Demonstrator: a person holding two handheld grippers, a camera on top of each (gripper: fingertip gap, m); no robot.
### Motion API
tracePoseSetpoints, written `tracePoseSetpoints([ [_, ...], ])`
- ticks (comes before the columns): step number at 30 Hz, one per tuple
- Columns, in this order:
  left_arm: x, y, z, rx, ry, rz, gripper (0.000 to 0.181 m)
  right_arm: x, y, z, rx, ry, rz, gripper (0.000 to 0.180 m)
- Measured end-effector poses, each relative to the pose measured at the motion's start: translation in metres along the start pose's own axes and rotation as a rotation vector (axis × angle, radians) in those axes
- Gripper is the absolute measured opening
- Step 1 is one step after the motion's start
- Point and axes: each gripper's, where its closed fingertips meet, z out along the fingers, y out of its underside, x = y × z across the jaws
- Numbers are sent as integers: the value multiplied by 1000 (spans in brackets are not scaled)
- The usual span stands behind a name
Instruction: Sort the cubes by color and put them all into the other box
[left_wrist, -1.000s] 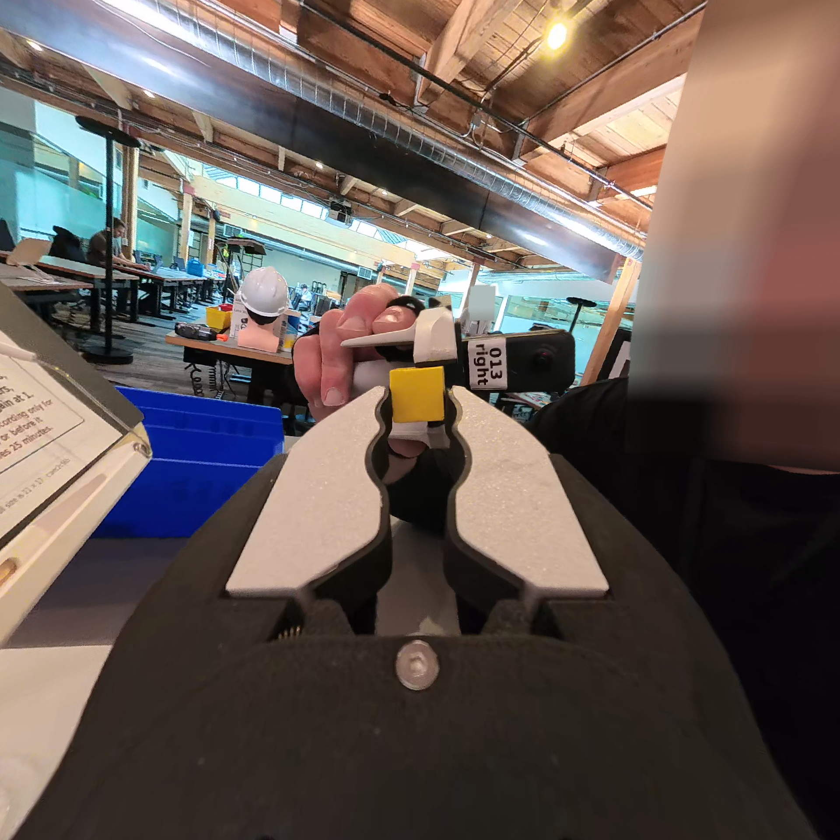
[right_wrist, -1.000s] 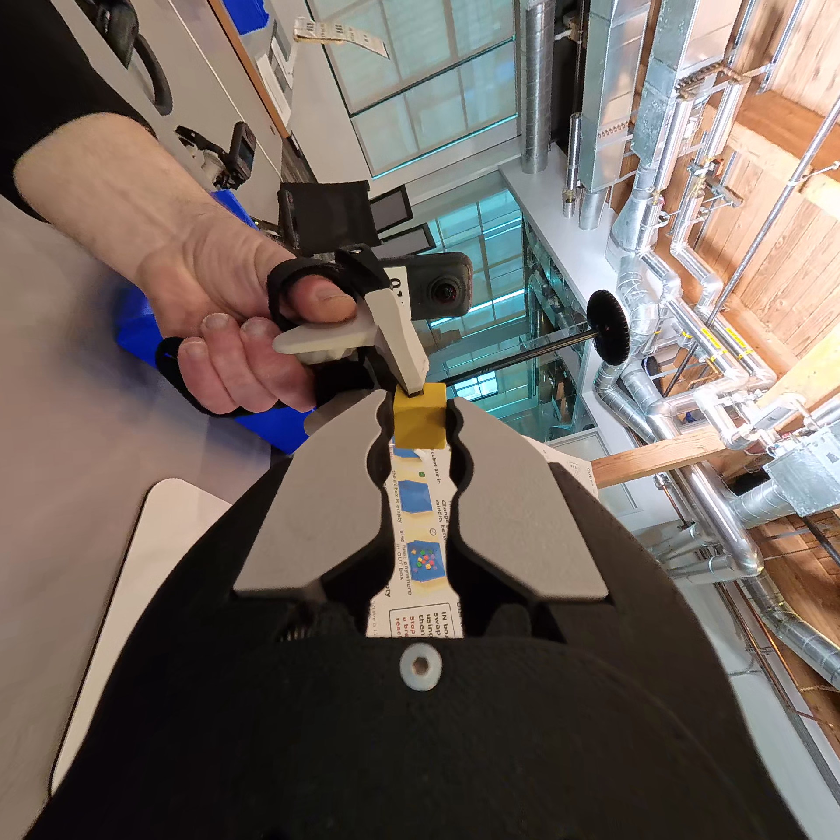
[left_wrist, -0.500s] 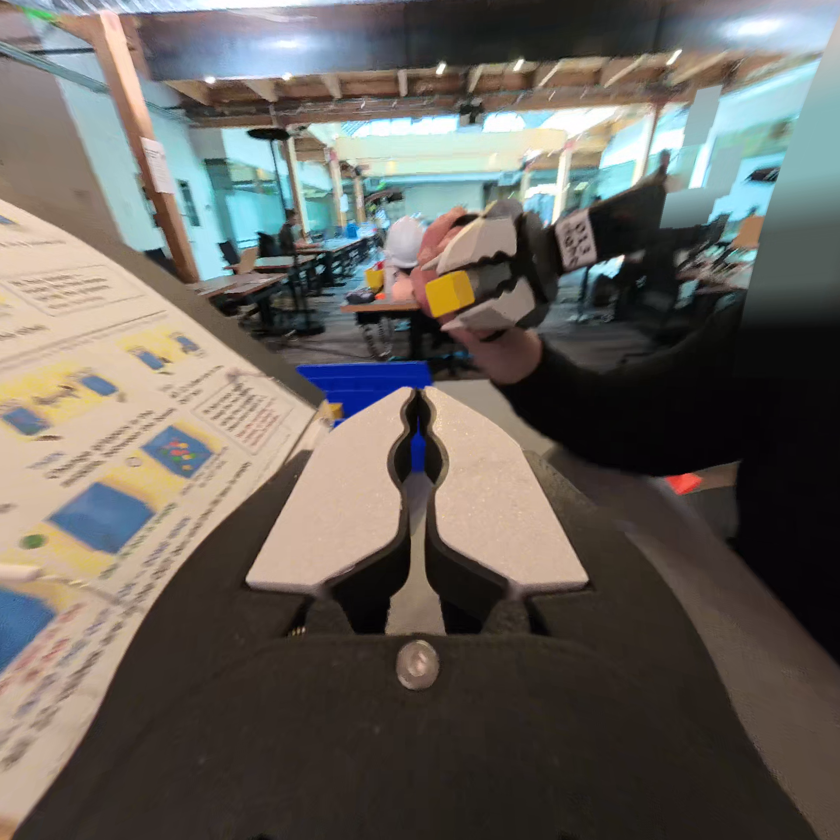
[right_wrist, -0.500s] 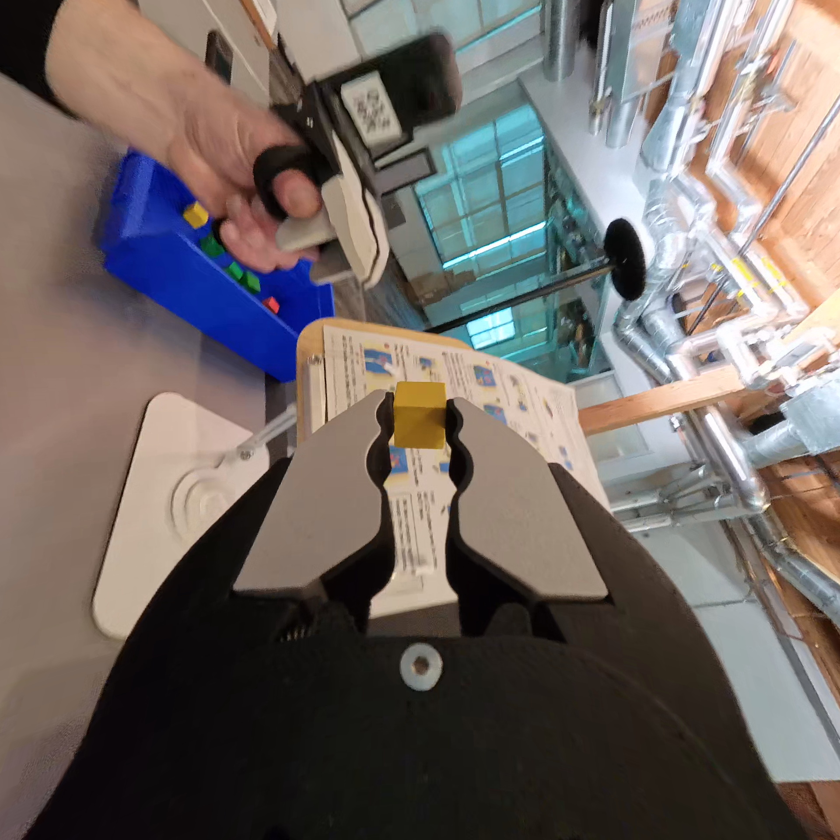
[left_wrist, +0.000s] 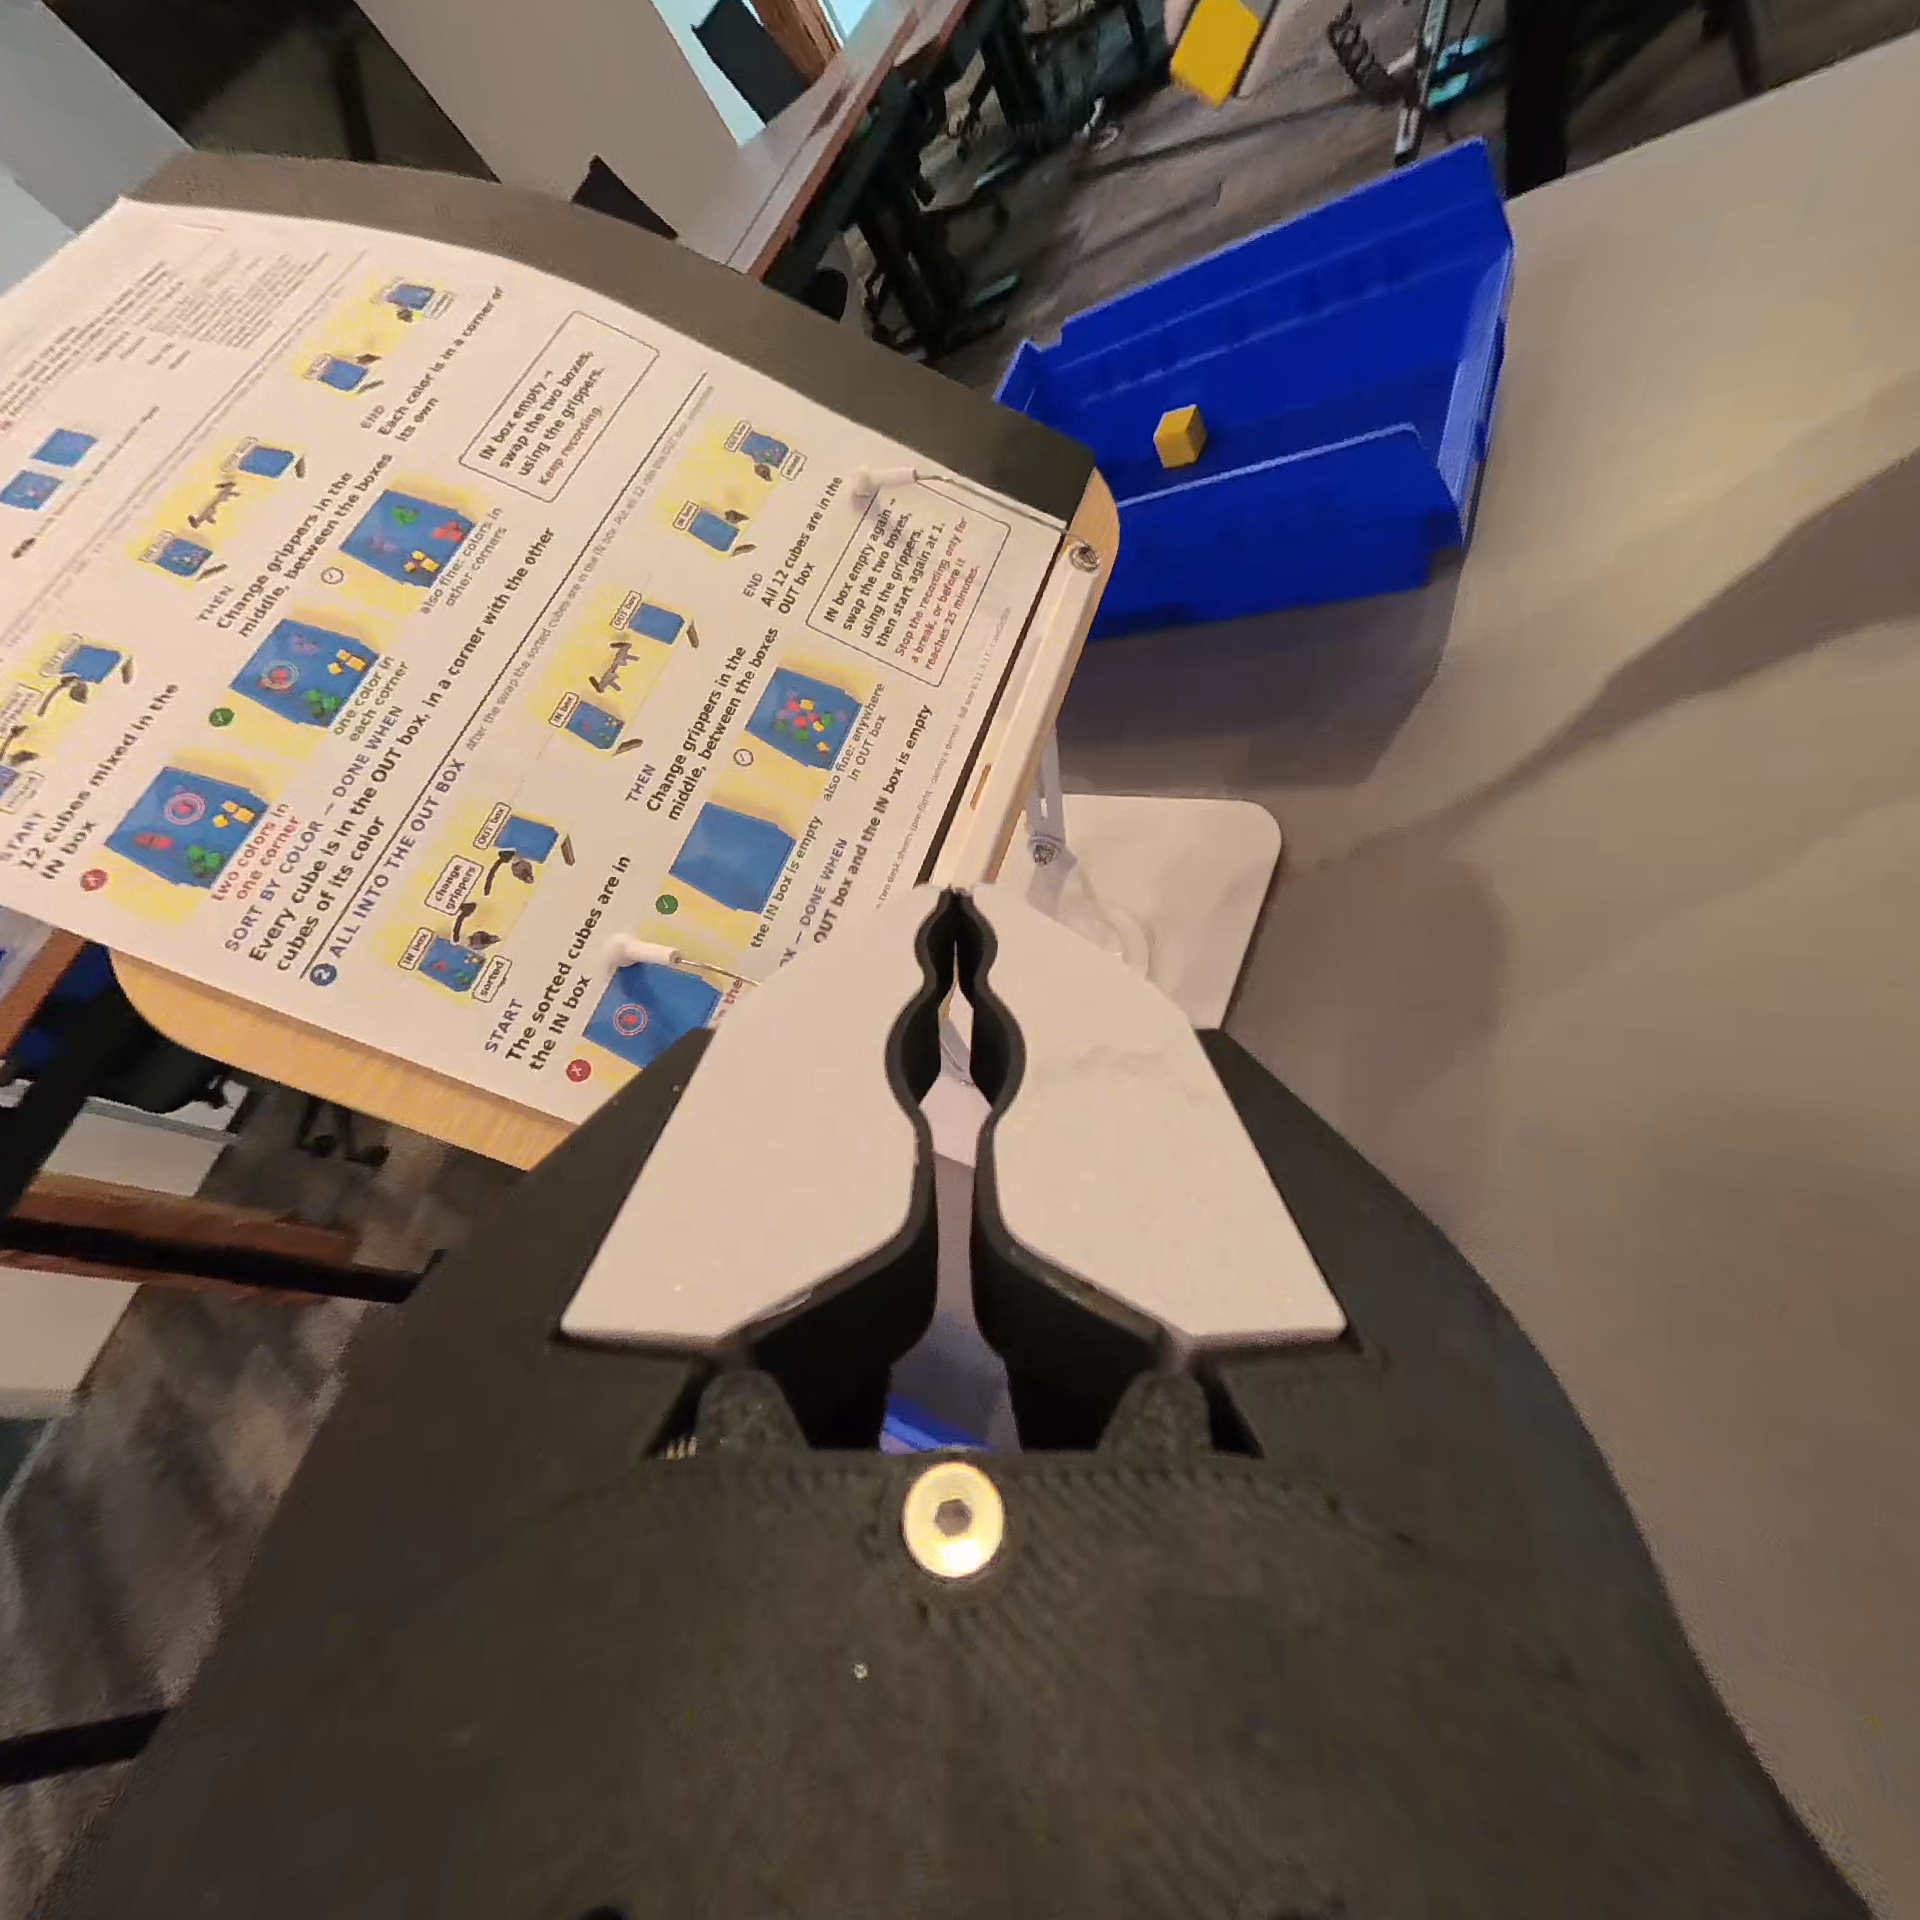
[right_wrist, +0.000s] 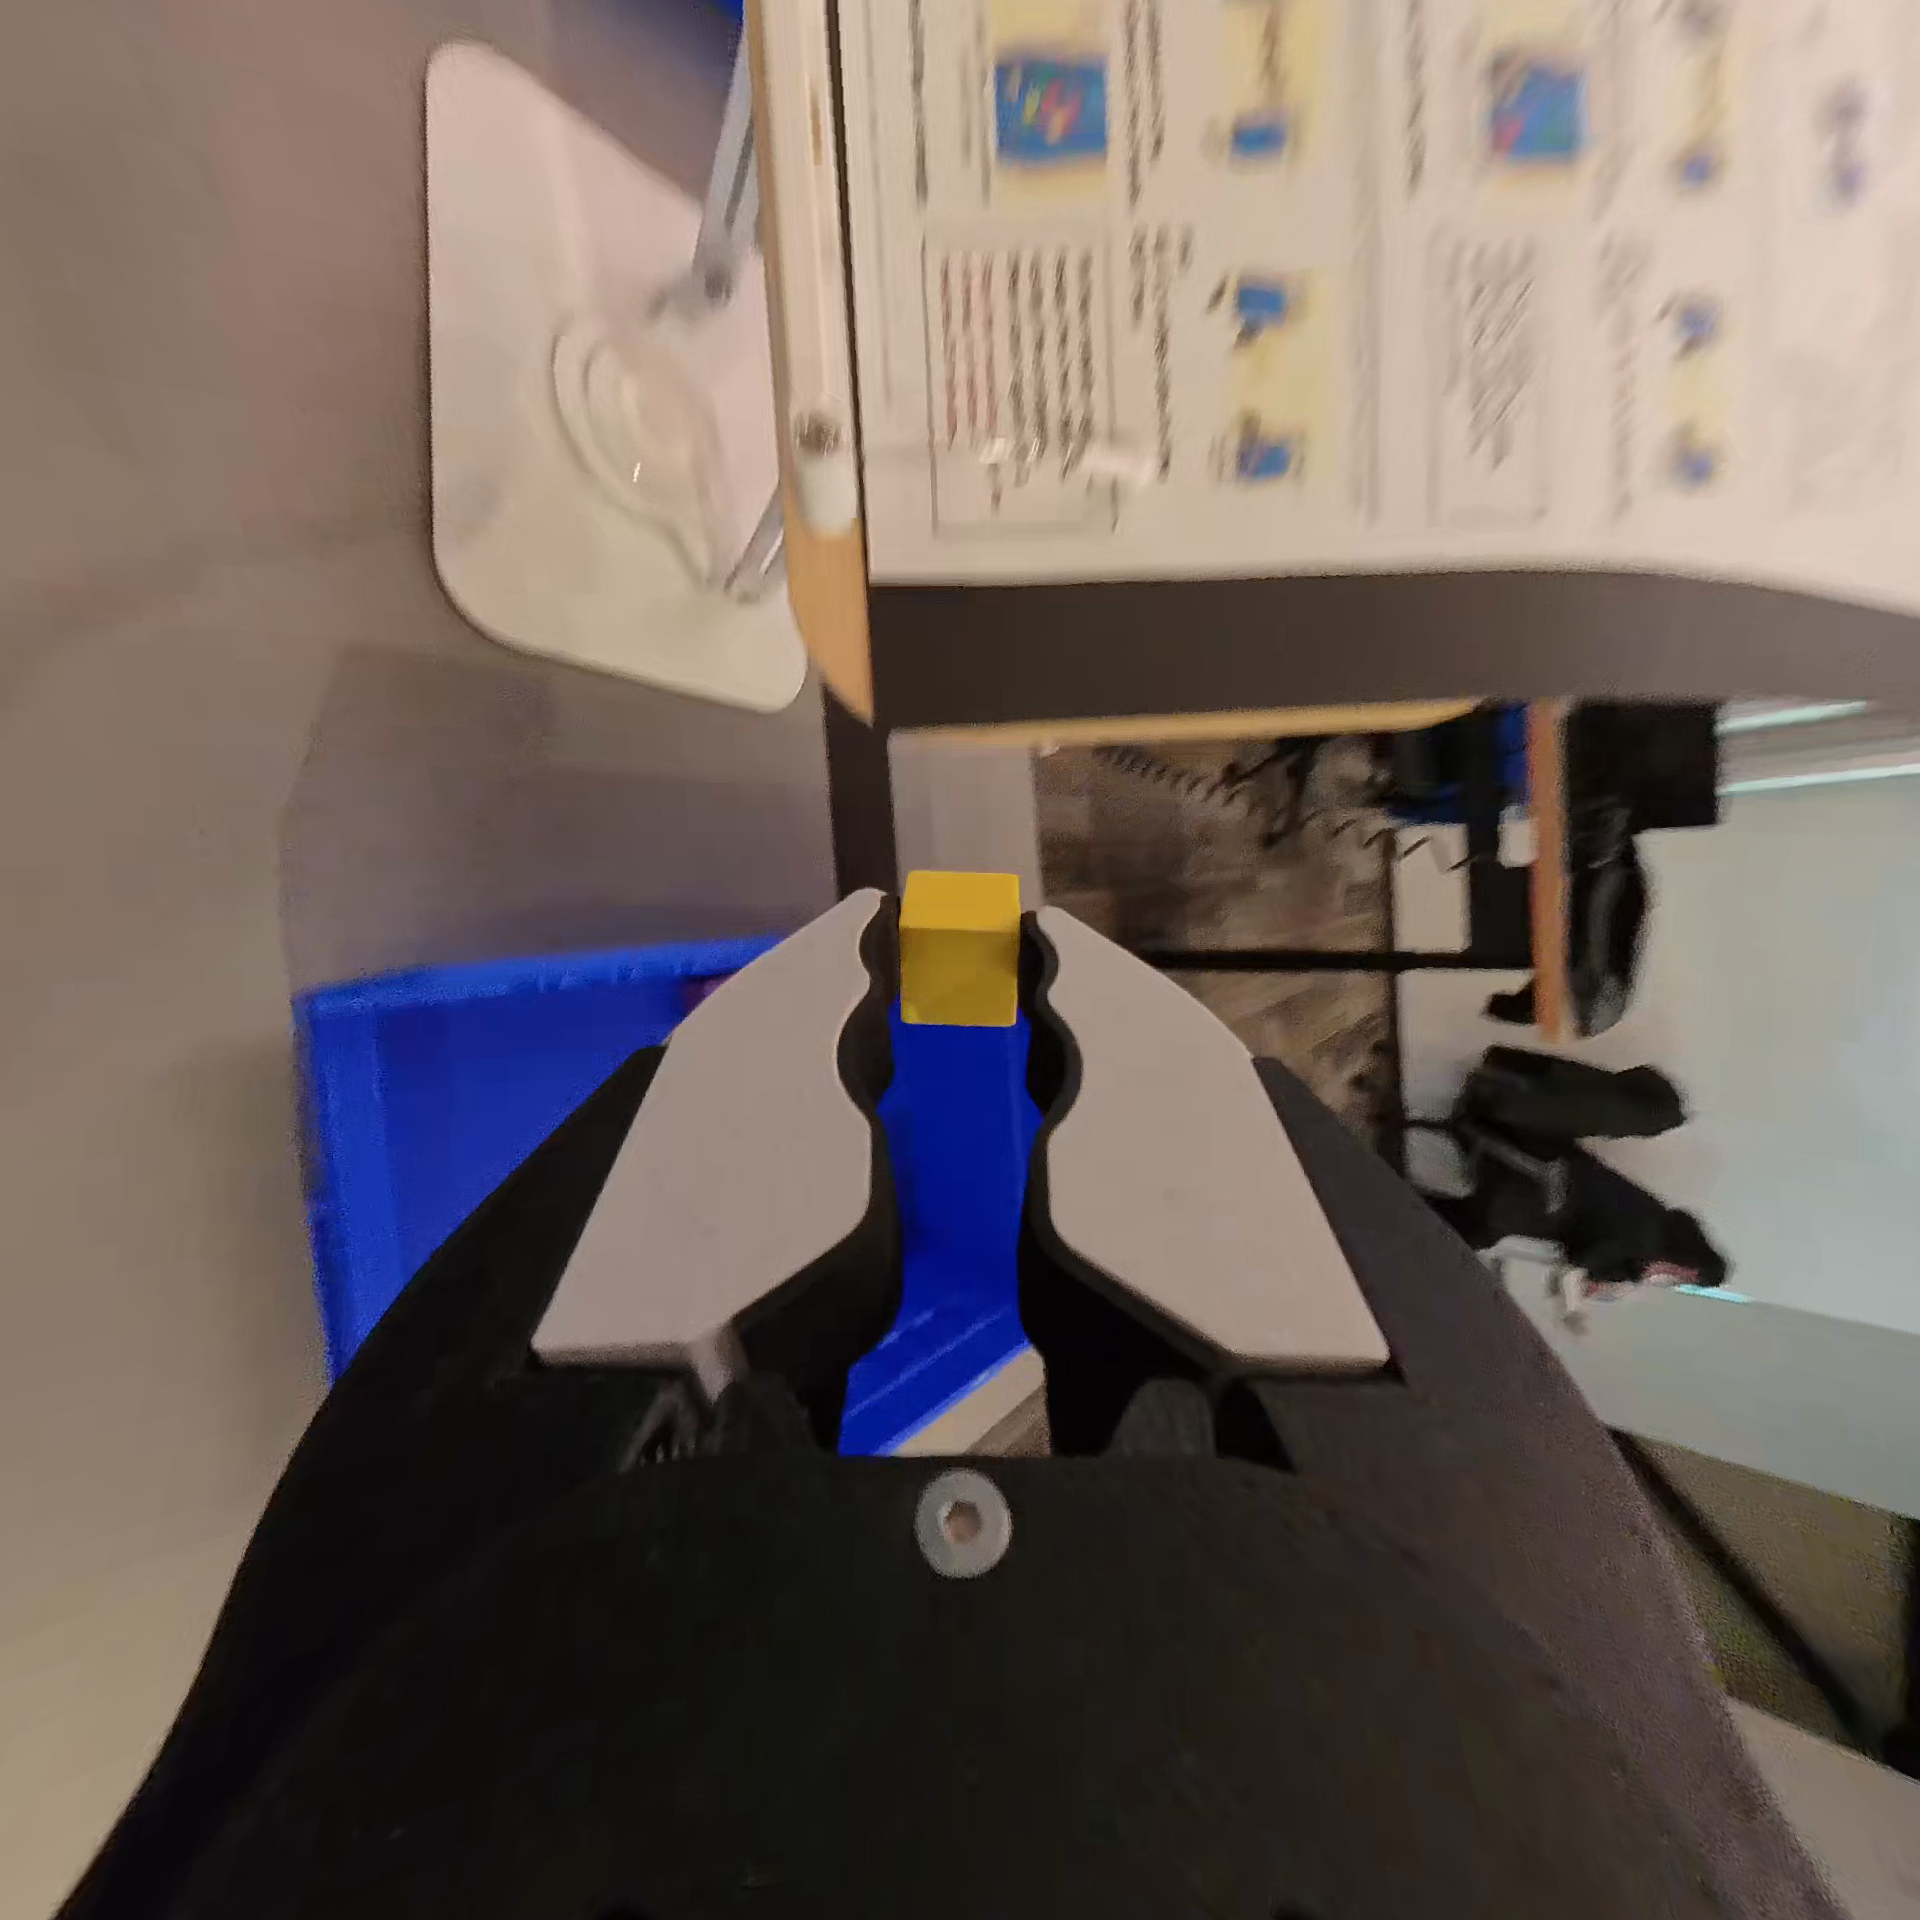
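My right gripper (right_wrist: 958, 935) is shut on a yellow cube (right_wrist: 958, 961) and holds it in the air over a blue box (right_wrist: 468, 1122). My left gripper (left_wrist: 954, 906) is shut and empty, and points down at the white stand base (left_wrist: 1174, 883). In the left wrist view the blue box (left_wrist: 1299, 499) stands at the far right of the grey table, with one yellow cube (left_wrist: 1179, 434) lying inside it. A second yellow cube (left_wrist: 1210, 47) shows at the top edge above the box. The gripper holding it is out of frame.
A printed instruction sheet on a tilted wooden board (left_wrist: 468, 623) stands left of the box, on a white base. It also shows in the right wrist view (right_wrist: 1351, 260). The grey table (left_wrist: 1662, 935) runs to the right. Desks and chairs stand beyond the table edge.
The yellow cube passed from my left gripper to my right. The left gripper closed empty and swung down toward the sheet and table. The right carried the cube over the blue box.
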Motion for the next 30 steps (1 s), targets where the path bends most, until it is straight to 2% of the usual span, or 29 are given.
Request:
tracePoseSetpoints([
  [8,-2,17,2,-136,-41,65,0,-33,103,31,-275,-301,111,22],
  [14,-8,34,1,-214,-51,78,0,-50,144,46,-379,-424,162,22],
  [18,-16,47,0,-291,-101,107,0,-56,158,53,-407,-466,180,22],
  [30,-14,50,1,-303,-85,105,0,-68,175,63,-451,-524,190,22],
])
